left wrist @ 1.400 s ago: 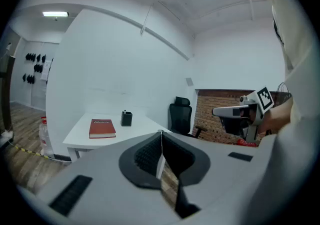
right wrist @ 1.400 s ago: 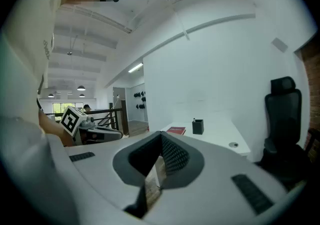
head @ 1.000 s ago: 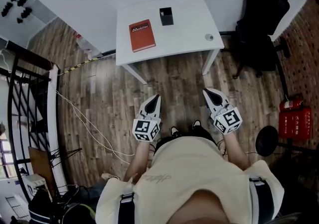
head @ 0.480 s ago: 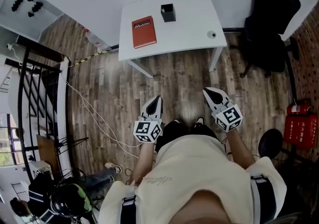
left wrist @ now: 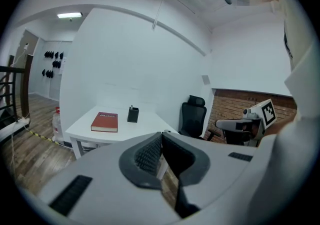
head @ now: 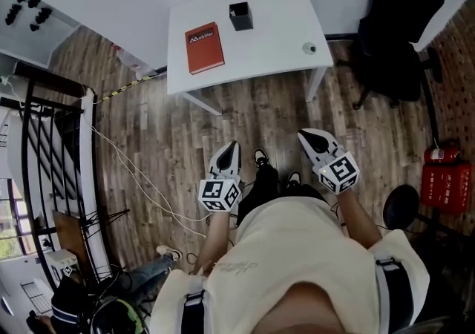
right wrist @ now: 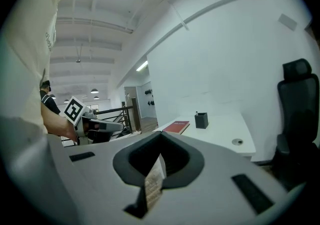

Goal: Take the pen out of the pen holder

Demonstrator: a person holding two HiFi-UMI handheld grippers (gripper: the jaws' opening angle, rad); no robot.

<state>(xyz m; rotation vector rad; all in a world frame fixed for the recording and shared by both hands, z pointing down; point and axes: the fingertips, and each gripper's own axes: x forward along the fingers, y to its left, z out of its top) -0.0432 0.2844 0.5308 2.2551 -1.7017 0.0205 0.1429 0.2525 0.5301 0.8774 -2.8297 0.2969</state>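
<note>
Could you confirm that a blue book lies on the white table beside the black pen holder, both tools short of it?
Not quite: the head view shows the book is red, not blue. It lies on the white table beside the black pen holder, with the left tool and right tool short of it.

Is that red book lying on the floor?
No, the book lies on the white table, just left of the black pen holder.

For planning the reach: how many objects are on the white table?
3: a red book at left, a black pen holder at the back, a small round object near the right edge.
</note>
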